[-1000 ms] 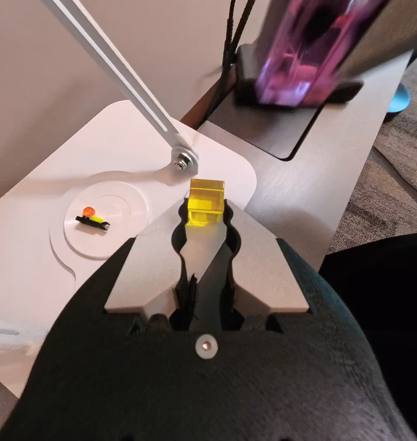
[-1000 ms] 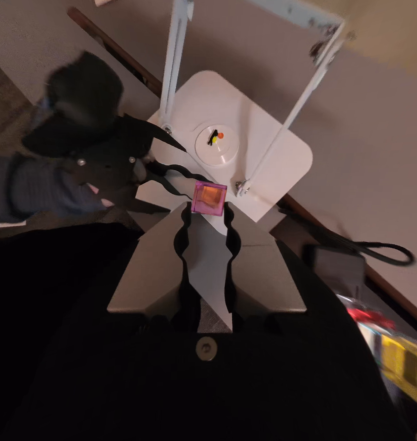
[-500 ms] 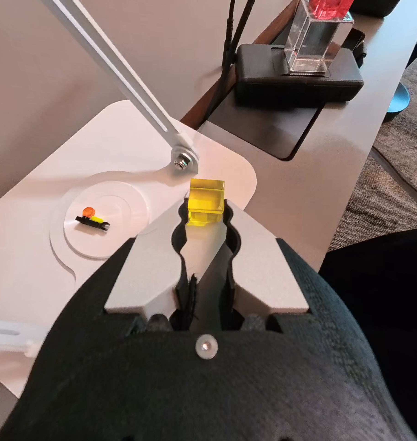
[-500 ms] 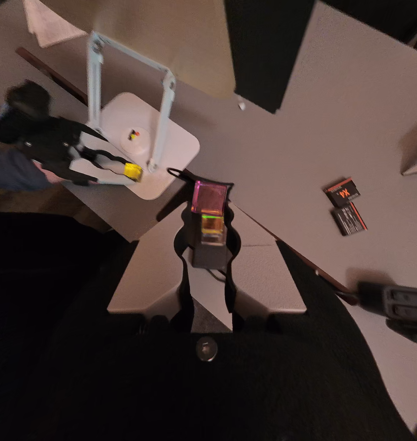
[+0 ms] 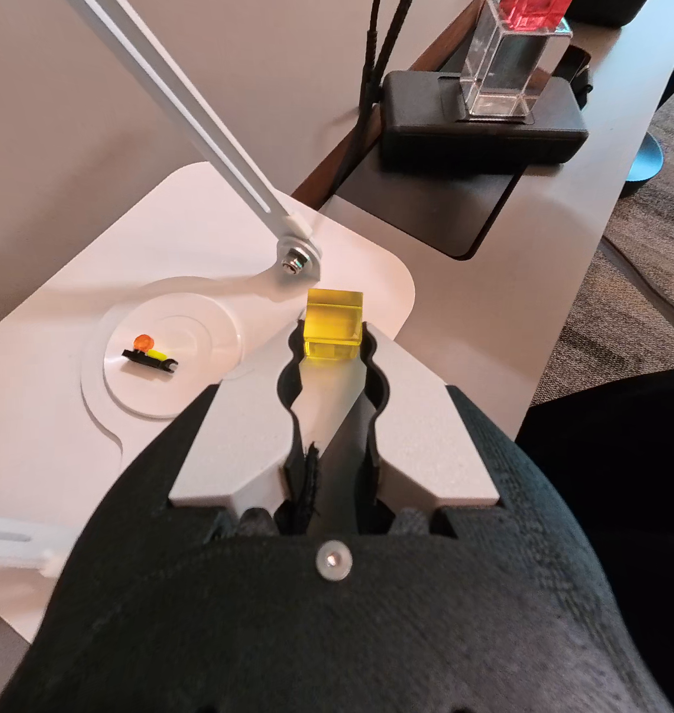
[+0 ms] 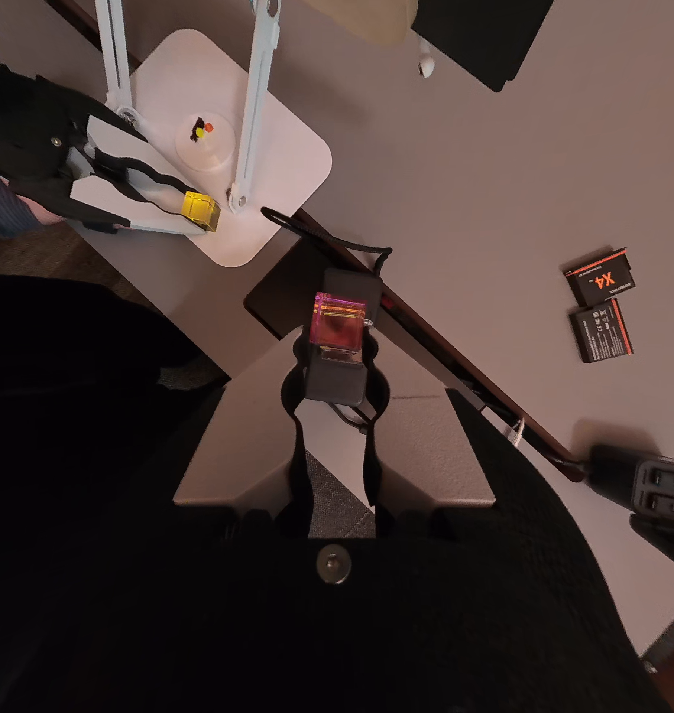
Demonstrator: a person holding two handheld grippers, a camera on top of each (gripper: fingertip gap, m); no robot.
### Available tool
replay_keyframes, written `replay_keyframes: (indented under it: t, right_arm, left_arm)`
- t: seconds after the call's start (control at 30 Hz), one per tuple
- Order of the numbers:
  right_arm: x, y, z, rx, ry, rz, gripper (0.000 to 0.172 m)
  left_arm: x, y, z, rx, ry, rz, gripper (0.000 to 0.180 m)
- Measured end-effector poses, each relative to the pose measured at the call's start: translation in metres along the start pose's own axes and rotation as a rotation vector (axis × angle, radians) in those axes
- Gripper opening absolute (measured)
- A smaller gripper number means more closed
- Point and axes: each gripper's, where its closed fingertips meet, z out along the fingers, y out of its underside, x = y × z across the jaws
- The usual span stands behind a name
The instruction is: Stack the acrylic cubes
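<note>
My left gripper (image 5: 333, 332) is shut on a clear yellow cube (image 5: 333, 324) and holds it low over the near right corner of a white base plate (image 5: 173, 239). It also shows in the right wrist view (image 6: 196, 218), still on the yellow cube (image 6: 200, 210). My right gripper (image 6: 337, 332) is shut on a pink cube (image 6: 337, 324). The pink cube sits over a clear block (image 5: 501, 73) that stands on a black box (image 5: 482, 131). On the plate's round disc (image 5: 200, 328) lies a small black piece with orange and yellow bits (image 5: 148, 353).
White frame arms (image 5: 196, 115) are bolted to the plate near the yellow cube. Black cables (image 6: 327, 239) run behind the box. Two black battery packs (image 6: 600, 304), a white earbud (image 6: 424, 67) and a black charger (image 6: 659, 490) lie on the grey table. Carpet lies beyond the table edge. Across from one pair of fingers to the other is roughly 25 cm. The plate's round disc (image 5: 200, 328) sits 5 cm or so from the ends of my left fingers. It is also in sight in the right wrist view (image 6: 214, 151).
My right gripper carried the pink cube from above the white plate over to the black box and clear block. My left gripper and the yellow cube have not moved.
</note>
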Motion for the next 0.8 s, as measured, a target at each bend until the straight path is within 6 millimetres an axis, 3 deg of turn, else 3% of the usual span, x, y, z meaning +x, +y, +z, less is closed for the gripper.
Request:
replay_keyframes:
  t: [0.57,0.8]
  right_arm:
    - [0.0,0.004,0.006,0.0,-0.046,0.064,0.026]
    - [0.002,-0.001,-0.019,0.128,-0.01,0.16,0.055]
  left_arm:
    - [0.0,0.0,0.0,0.0,-0.001,0.0,0.027]
    - [0.0,0.0,0.0,-0.001,0.005,-0.004,0.027]
